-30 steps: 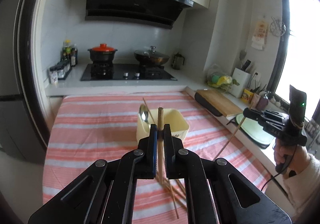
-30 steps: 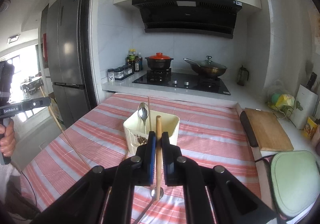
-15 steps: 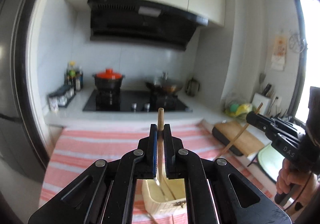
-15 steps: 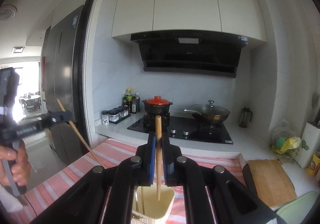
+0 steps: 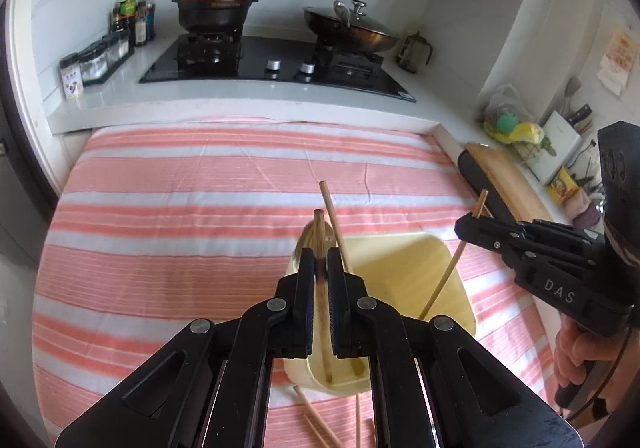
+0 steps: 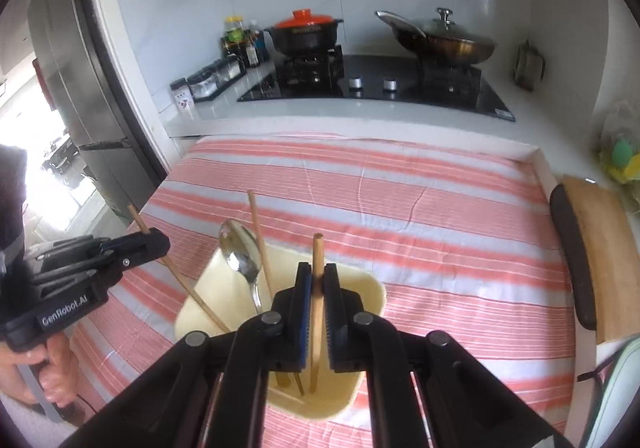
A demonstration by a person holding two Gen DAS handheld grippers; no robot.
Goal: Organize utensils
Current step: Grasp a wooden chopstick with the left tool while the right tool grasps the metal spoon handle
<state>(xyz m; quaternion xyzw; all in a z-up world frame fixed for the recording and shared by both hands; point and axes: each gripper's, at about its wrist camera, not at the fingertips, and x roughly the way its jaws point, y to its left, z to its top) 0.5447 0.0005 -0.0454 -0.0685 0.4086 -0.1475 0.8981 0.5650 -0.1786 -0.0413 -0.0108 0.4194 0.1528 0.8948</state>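
We hold one chopstick point(image 5: 320, 248) in the left claw point(image 5: 320, 272) and another chopstick point(image 6: 317, 288) in the right claw point(image 6: 317, 288), both clamped tight, tips inside the cream holder point(image 6: 372, 290) near the desk's front edge. We release only once the tips reach the bottom.

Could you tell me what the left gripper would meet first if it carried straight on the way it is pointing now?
Probably the cream utensil holder: the left gripper, shut on a chopstick, aims into its open top, so the chopstick's lower end would likely meet the inside first.

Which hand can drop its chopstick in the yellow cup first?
Probably the right gripper: its chopstick already reaches down inside the cup. The left gripper is close too, its chopstick dipping in near the rim.
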